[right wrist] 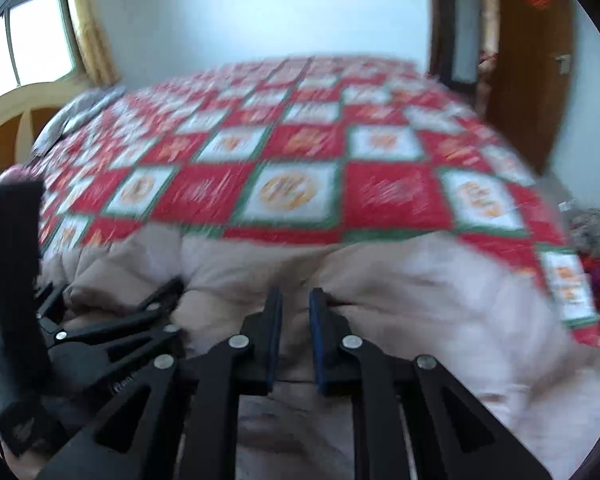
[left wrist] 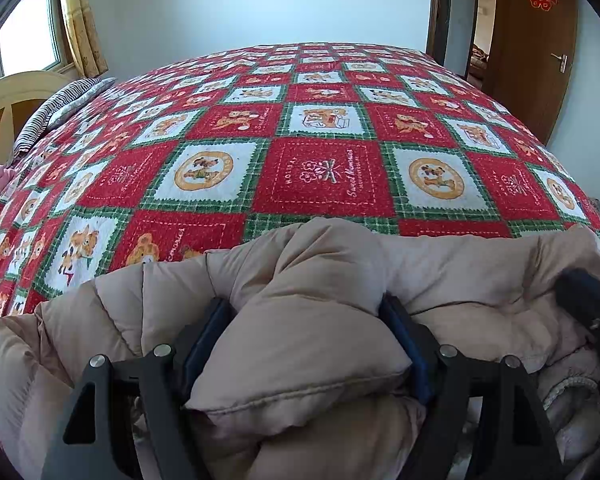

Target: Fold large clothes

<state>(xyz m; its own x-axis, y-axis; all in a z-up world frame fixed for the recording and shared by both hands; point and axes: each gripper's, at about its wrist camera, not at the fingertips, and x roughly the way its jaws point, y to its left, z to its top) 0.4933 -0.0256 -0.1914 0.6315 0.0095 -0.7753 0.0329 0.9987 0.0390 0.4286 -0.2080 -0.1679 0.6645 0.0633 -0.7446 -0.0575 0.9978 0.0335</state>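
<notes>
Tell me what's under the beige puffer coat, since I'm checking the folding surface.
The beige puffer coat lies on the red checked quilt covering the bed. The quilt shows beyond it; whatever is directly beneath is covered.

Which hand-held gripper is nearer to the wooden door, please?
Right. The right hand-held gripper grips the beige puffer coat on the door side; the left hand-held gripper sits farther toward the window.

One jacket (left wrist: 300, 320), two tongs (left wrist: 306, 320)
</notes>
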